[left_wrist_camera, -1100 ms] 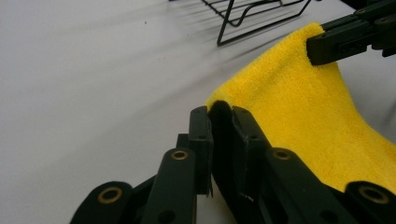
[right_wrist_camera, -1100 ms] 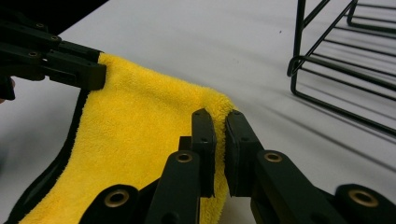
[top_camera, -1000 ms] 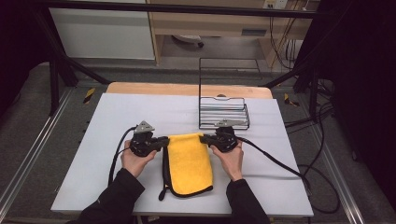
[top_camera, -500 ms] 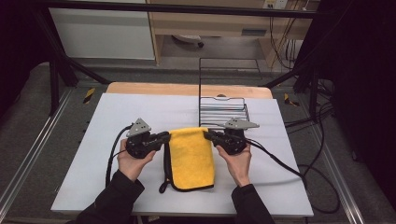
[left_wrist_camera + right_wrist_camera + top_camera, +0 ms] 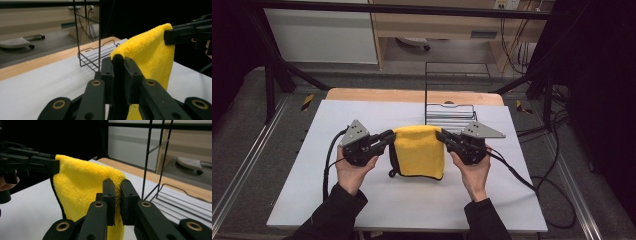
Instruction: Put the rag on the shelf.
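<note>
High view: yellow microfibre cloth (image 5: 419,152) hangs folded between both grippers above white table (image 5: 362,205), lower edge near tabletop. Left gripper (image 5: 388,137) jaws pinch cloth's upper left corner; right gripper (image 5: 443,136) jaws pinch upper right corner. Black wire rack (image 5: 451,112) stands just behind cloth.

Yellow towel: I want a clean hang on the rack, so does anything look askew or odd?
Nothing stands out. The yellow towel hangs folded between the left hand-held gripper and right hand-held gripper, each pinching a top corner, top edge about level, before the wire rack.
</note>
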